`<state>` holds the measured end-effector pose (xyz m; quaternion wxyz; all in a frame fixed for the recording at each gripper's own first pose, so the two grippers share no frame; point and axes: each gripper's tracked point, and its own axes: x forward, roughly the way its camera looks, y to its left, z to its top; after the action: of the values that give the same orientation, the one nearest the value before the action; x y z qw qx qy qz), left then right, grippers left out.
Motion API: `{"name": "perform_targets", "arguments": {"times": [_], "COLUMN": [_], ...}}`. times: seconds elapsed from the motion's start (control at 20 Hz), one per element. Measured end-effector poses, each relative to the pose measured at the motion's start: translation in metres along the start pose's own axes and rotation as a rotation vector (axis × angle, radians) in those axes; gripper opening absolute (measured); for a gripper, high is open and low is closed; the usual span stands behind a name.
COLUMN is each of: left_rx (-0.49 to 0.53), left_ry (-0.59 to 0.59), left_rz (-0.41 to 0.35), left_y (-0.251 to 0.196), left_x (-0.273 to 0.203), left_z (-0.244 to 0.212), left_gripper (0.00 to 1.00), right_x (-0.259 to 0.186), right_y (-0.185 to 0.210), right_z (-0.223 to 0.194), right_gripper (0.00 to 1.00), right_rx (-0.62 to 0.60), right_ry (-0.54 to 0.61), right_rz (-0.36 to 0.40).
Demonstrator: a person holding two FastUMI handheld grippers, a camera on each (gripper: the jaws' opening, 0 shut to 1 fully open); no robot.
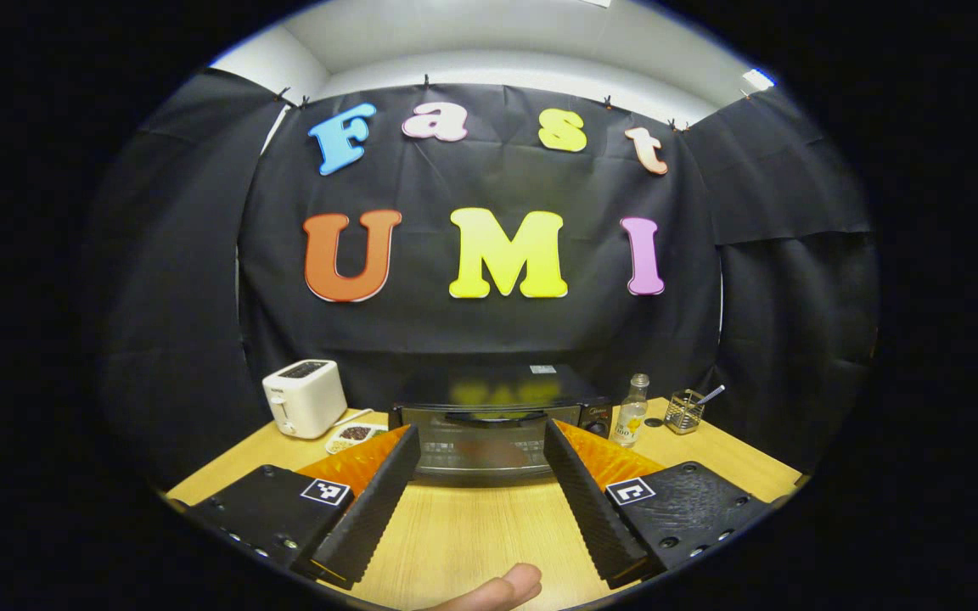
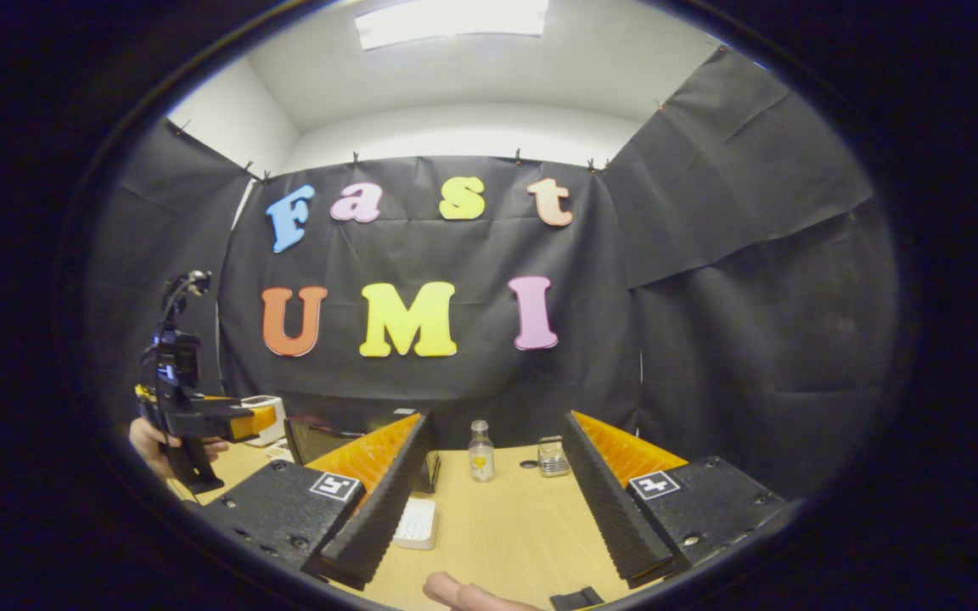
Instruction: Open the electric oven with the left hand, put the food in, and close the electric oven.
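Observation:
The black electric oven (image 1: 497, 437) stands at the back middle of the wooden table (image 1: 472, 535), its glass door up and closed, with a dark handle (image 1: 493, 417) across the top. My left gripper (image 1: 480, 431) hovers in front of it, open and holding nothing, fingers framing the door. A small white dish of food (image 1: 353, 435) lies left of the oven. In the right gripper view my right gripper (image 2: 496, 420) is open and holds nothing; the oven (image 2: 323, 440) peeks out behind its left finger. A hand holds the left gripper (image 2: 247, 422) at far left.
A white toaster (image 1: 304, 397) stands at the back left. A small clear bottle (image 1: 632, 413) and a wire holder with a utensil (image 1: 684, 412) stand right of the oven. A flat white ridged item (image 2: 417, 522) lies on the table by my right gripper's left finger.

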<state>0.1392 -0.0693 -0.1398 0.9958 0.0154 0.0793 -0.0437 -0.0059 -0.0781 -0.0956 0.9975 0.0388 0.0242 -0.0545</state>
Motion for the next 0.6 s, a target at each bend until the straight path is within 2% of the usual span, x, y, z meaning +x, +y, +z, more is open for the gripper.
{"name": "perform_targets", "arguments": {"times": [0.1, 0.15, 0.2, 0.25, 0.35, 0.4, 0.45, 0.5, 0.6], "left_rx": [0.017, 0.019, 0.009, -0.006, -0.015, 0.001, 0.019, 0.025, 0.003], "left_ry": [-0.052, -0.062, -0.072, -0.079, -0.085, -0.103, -0.118, -0.128, -0.124], "left_rz": [0.033, 0.047, 0.059, 0.071, 0.085, 0.104, 0.12, 0.129, 0.148], "left_y": [0.008, 0.012, 0.015, 0.017, 0.022, 0.03, 0.035, 0.036, 0.04], "left_x": [-0.036, -0.053, -0.071, -0.086, -0.115, -0.127, -0.137, -0.144, -0.154], "left_z": [0.021, 0.029, 0.032, 0.035, 0.038, 0.042, 0.043, 0.041, 0.03], "left_gripper": [0.94, 0.95, 0.95, 0.95, 0.95, 0.94, 0.94, 0.94, 0.94], "right_x": [0.003, 0.003, 0.004, 0.005, 0.005, 0.004, 0.003, 0.002, 0.0], "right_y": [0.006, 0.011, 0.016, 0.02, 0.028, 0.034, 0.04, 0.044, 0.05], "right_z": [-0.005, -0.006, -0.006, -0.006, -0.005, -0.004, -0.002, -0.002, 0.0], "right_gripper": [1.0, 0.96, 1.0, 0.96, 1.0, 0.96, 0.96, 1.0, 1.0], "right_rx": [0.02, 0.03, 0.035, 0.033, 0.022, 0.021, 0.025, 0.036, 0.076], "right_ry": [0.016, 0.021, 0.02, 0.018, 0.008, 0.0, -0.007, -0.012, -0.023], "right_rz": [0.008, 0.015, 0.02, 0.018, 0.022, 0.029, 0.036, 0.04, 0.041]}}
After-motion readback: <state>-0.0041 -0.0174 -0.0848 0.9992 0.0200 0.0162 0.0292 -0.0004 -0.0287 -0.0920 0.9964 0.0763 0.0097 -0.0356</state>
